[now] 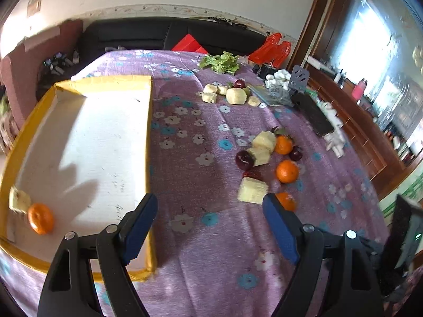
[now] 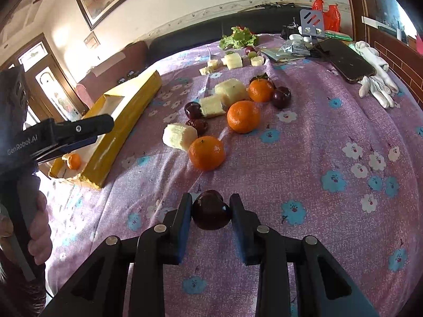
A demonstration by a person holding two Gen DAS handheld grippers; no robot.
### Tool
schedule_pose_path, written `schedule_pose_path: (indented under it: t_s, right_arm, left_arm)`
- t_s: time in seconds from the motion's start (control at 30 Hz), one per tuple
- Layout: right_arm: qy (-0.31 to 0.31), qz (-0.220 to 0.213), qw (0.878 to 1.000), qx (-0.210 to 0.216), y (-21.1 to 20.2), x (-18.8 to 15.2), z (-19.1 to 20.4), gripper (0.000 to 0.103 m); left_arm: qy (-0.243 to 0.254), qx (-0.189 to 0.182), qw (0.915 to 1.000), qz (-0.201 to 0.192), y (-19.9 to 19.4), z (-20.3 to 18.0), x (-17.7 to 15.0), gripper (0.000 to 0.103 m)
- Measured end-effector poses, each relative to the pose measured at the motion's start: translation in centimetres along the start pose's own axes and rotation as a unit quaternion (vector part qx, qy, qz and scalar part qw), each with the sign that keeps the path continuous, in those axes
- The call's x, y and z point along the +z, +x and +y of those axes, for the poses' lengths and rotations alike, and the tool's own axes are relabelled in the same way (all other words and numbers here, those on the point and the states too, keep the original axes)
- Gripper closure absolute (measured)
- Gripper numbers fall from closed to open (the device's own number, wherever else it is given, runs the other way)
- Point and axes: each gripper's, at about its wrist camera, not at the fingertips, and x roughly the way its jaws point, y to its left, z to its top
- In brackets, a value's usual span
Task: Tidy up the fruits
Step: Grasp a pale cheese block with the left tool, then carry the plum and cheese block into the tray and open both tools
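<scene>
Your right gripper (image 2: 210, 211) has its jaws clamped on a dark plum (image 2: 211, 210), held just above the purple flowered cloth (image 2: 330, 137) on the bench. Your left gripper (image 1: 210, 206) hangs with its jaws spread wide and nothing between them, over the right wall of the yellow-edged tray (image 1: 149, 132). Inside the tray, in its near left corner, an orange (image 1: 41, 218) lies touching a pale fruit chunk (image 1: 19, 200). Ahead of your right gripper, the loose pile sits mid-cloth: three oranges (image 2: 243, 116), more plums (image 2: 281, 97) and pale chunks (image 2: 179, 136), close together. Farther off lie smaller chunks (image 2: 232, 60) and lettuce (image 2: 239, 38). A phone (image 2: 346, 63) and white gloves (image 2: 378, 84) rest at the far right.
</scene>
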Motion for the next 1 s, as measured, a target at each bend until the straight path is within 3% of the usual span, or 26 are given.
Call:
schedule_pose_path:
  t_s: [0.27,0.5,0.53,0.57,0.63,0.7,0.87,1.0]
  right_arm:
    - [0.006,-0.003,1.0,0.002,-0.4,0.0,-0.2,0.07]
    - [0.004,-0.005,1.0,0.009,-0.5,0.0,0.0,0.07]
    - [0.003,-0.004,1.0,0.011,-0.5,0.0,0.1,0.07]
    - [0.002,-0.003,1.0,0.01,-0.5,0.0,0.1,0.07]
    - [-0.001,-0.003,1.0,0.011,-0.4,0.0,0.2,0.07]
    - [-0.002,-0.002,1.0,0.01,-0.4,0.0,0.3,0.07]
    - [-0.004,0.002,1.0,0.006,-0.2,-0.1,0.3,0.07]
    - [-0.009,-0.001,1.0,0.004,-0.4,0.0,0.5,0.071]
  left_arm:
    - [0.055,0.006,0.9979,0.033,4.2,-3.3,0.7,0.022]
    - [0.101,0.04,0.9929,0.049,8.2,-5.9,1.0,0.022]
    - [0.11,0.04,0.9915,0.055,8.7,-6.2,0.7,0.028]
    - [0.115,0.038,0.991,0.058,9.0,-6.3,0.5,0.053]
    - [0.101,0.001,0.9926,0.067,9.0,-6.4,0.4,0.072]
    - [0.099,0.029,0.9934,0.051,8.3,-6.6,0.4,0.072]
    - [0.042,-0.016,0.9985,0.032,4.8,-4.2,0.8,0.072]
    - [-0.01,-0.032,0.9994,-0.001,-0.4,0.3,1.5,0.072]
